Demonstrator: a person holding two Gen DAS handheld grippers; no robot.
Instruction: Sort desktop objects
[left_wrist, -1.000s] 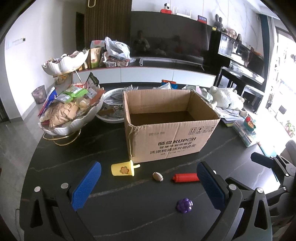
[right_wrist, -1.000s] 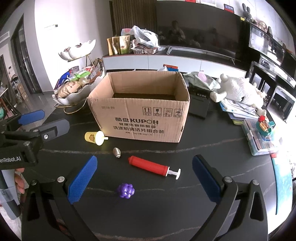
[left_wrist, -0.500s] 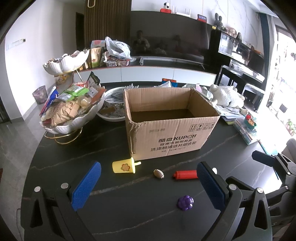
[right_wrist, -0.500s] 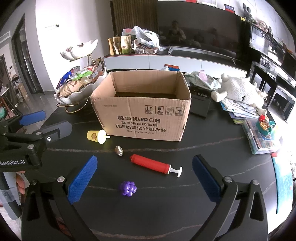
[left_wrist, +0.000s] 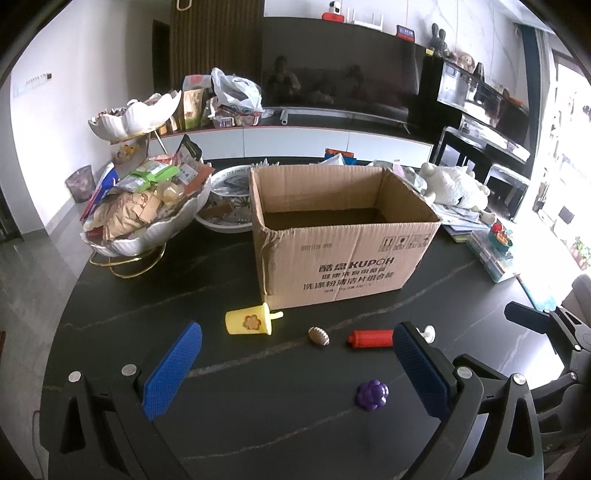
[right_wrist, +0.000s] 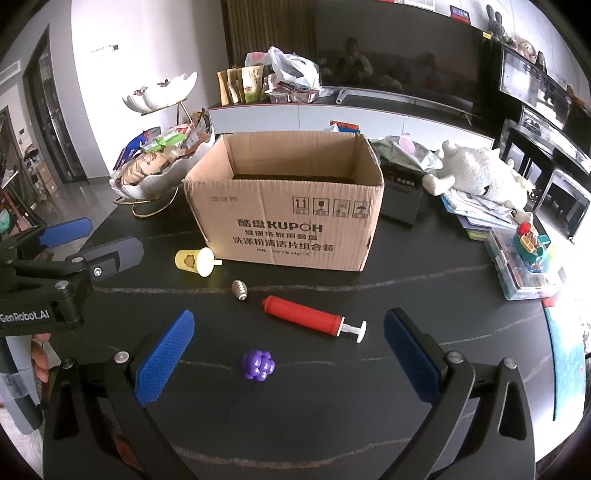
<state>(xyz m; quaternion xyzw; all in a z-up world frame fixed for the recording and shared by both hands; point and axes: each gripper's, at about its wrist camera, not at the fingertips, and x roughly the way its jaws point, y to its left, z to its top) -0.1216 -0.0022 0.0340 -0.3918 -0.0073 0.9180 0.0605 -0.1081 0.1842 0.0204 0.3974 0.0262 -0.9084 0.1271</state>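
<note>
An open cardboard box (left_wrist: 343, 236) (right_wrist: 284, 214) stands on the dark table. In front of it lie a yellow popsicle toy (left_wrist: 250, 323) (right_wrist: 194, 260), a tiny brown football (left_wrist: 318, 336) (right_wrist: 240, 290), a red hand pump (left_wrist: 369, 338) (right_wrist: 306, 319) and a purple grape toy (left_wrist: 372, 395) (right_wrist: 258, 364). My left gripper (left_wrist: 295, 365) hovers open before the popsicle and football, holding nothing. My right gripper (right_wrist: 288, 354) is open too, with the grape toy between its blue pads but untouched. Each gripper shows at the edge of the other's view.
A white shell-shaped bowl (left_wrist: 147, 232) piled with snacks stands left of the box, a patterned plate (left_wrist: 225, 199) behind it. A white plush toy (right_wrist: 476, 173), papers and a clear case with toys (right_wrist: 524, 266) crowd the right side. A black box (right_wrist: 400, 199) sits behind the carton.
Both grippers have drawn back slightly from the table; the box and toys sit a little farther off in both views. Nothing was grasped or shifted.
</note>
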